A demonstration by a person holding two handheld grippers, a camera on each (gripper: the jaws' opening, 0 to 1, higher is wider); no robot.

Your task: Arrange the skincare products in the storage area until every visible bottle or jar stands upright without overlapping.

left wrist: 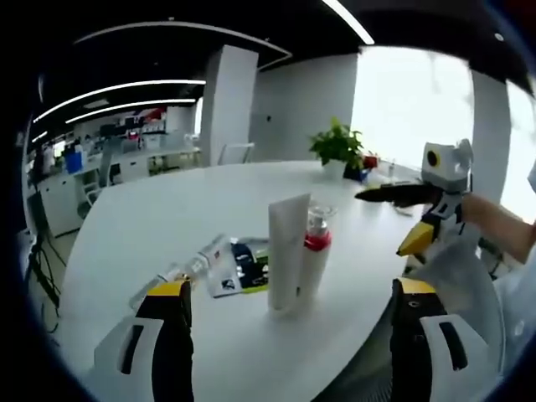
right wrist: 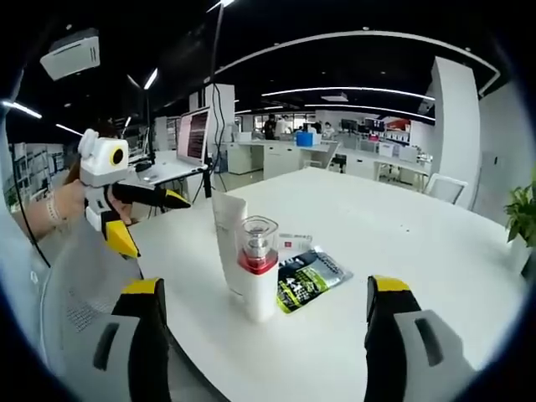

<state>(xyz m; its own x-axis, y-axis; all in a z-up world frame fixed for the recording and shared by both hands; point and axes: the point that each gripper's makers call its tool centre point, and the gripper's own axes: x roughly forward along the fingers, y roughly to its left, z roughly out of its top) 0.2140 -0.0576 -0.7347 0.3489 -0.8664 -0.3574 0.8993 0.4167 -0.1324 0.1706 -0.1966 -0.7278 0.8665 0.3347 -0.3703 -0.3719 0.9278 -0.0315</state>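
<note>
On the white table (left wrist: 151,218) (right wrist: 402,226) a tall white tube (left wrist: 287,247) (right wrist: 226,239) stands upright. A white bottle with a red collar and clear cap (left wrist: 316,255) (right wrist: 259,276) stands right against it. Behind them a dark sachet (left wrist: 249,266) (right wrist: 308,278) lies flat, with a white tube (left wrist: 199,266) lying beside it. My left gripper (left wrist: 291,287) (right wrist: 159,226) is open and empty, short of the pair. My right gripper (right wrist: 265,285) (left wrist: 381,223) is open and empty too, on the pair's other side.
A potted plant (left wrist: 339,144) (right wrist: 523,218) stands at the table's far edge. A grey chair (left wrist: 465,285) (right wrist: 75,285) sits at the near edge between the two hands. Office desks and a monitor (right wrist: 193,134) fill the background.
</note>
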